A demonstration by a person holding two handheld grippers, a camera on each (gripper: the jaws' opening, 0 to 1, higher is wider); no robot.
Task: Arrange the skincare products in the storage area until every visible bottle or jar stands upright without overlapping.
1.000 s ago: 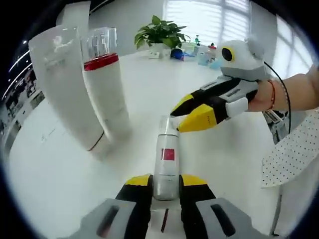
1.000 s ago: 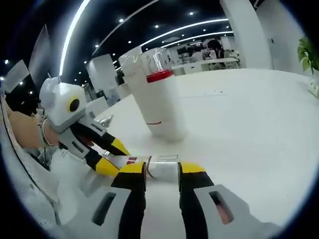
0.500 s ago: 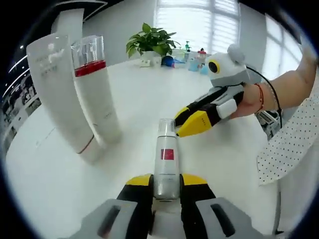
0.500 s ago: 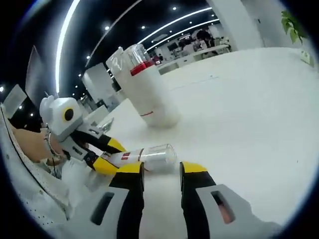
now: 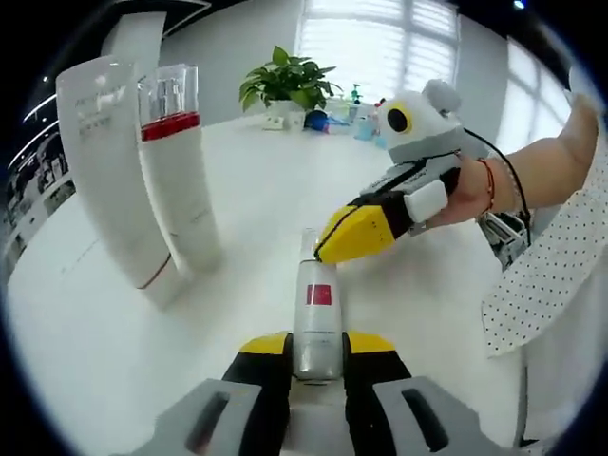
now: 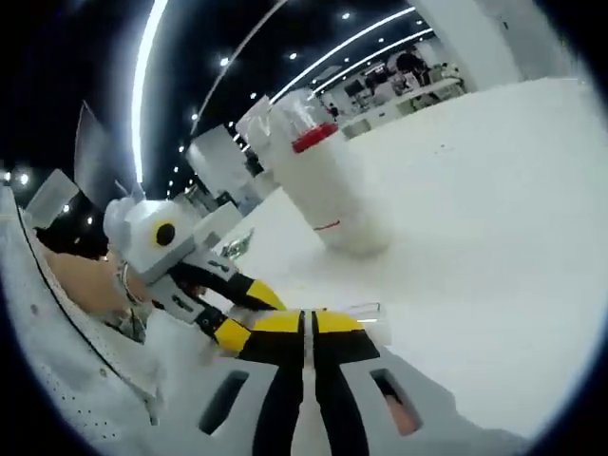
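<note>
Since half a second earlier, your right gripper had shut its yellow jaws, and their tips had come in against the cap end of the small bottle, which lay centre frame in the left gripper view. Your left gripper, at bottom centre, was clamped on the bottle's lower body, holding it pointing away from you. With the right jaws closed and empty, a push at the cap could have twisted the bottle out of that hold and sent it rolling toward the two tall tubes standing at upper left. Your right hand reached in from the right edge, wrist level, jaws angled down-left.
</note>
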